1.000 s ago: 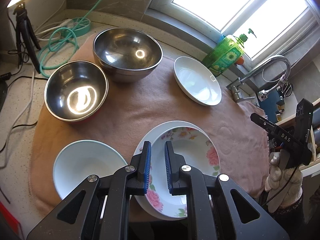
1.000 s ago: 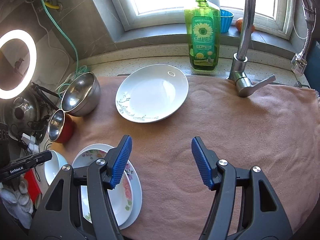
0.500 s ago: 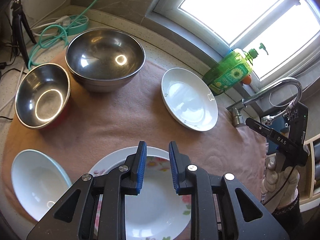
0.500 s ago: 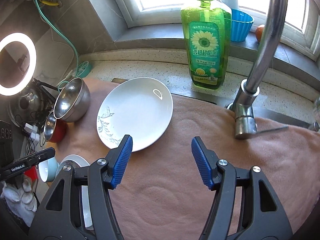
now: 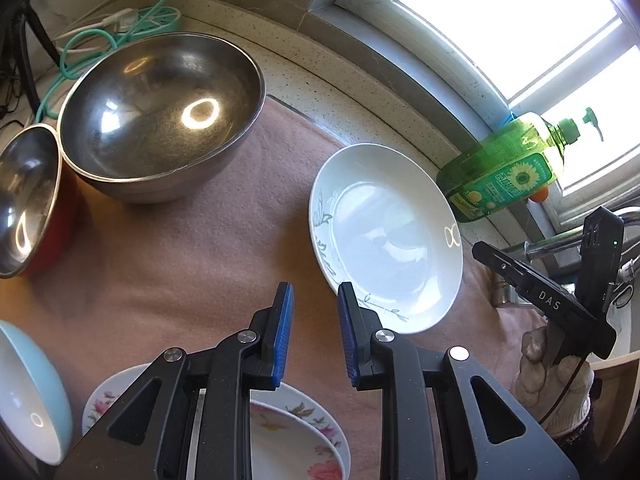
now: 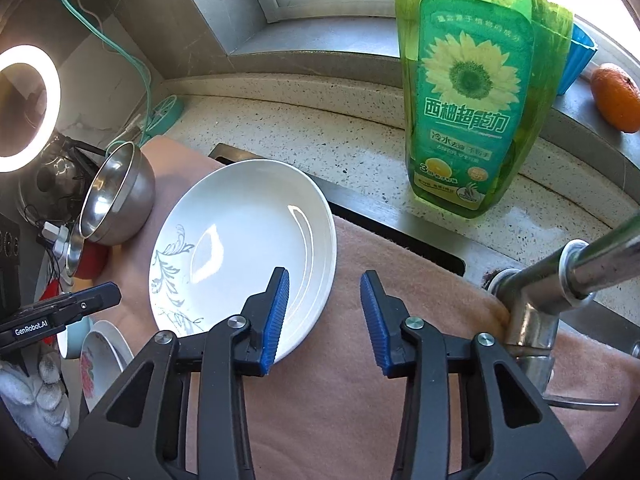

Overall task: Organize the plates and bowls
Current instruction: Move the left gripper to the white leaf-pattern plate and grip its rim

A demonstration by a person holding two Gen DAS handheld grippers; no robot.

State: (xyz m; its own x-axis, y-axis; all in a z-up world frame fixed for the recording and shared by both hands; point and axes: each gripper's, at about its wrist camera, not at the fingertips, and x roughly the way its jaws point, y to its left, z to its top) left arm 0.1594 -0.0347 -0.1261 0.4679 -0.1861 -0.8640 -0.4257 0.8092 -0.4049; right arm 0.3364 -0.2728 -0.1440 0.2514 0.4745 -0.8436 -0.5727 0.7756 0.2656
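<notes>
Both tongs have advanced toward the white plate [image 6: 240, 248] on the pink towel [image 6: 360, 380]. Right tongs [image 6: 324, 320], fingers apart, straddle its near-right rim, nearer than the left tongs [image 5: 312, 336], slightly parted, just short of its near-left edge.

Both handheld black plastic grippers, the left gripper [image 5: 311, 334] and the right gripper [image 6: 325, 318], carry ribbed blue pads [image 5: 281, 336] inside their jaws and silver screws [image 6: 413, 323] behind them. White knitted gloves [image 5: 560, 392] cover the hands. Printed markings read "DAS" and "GenRobot.AI".
</notes>
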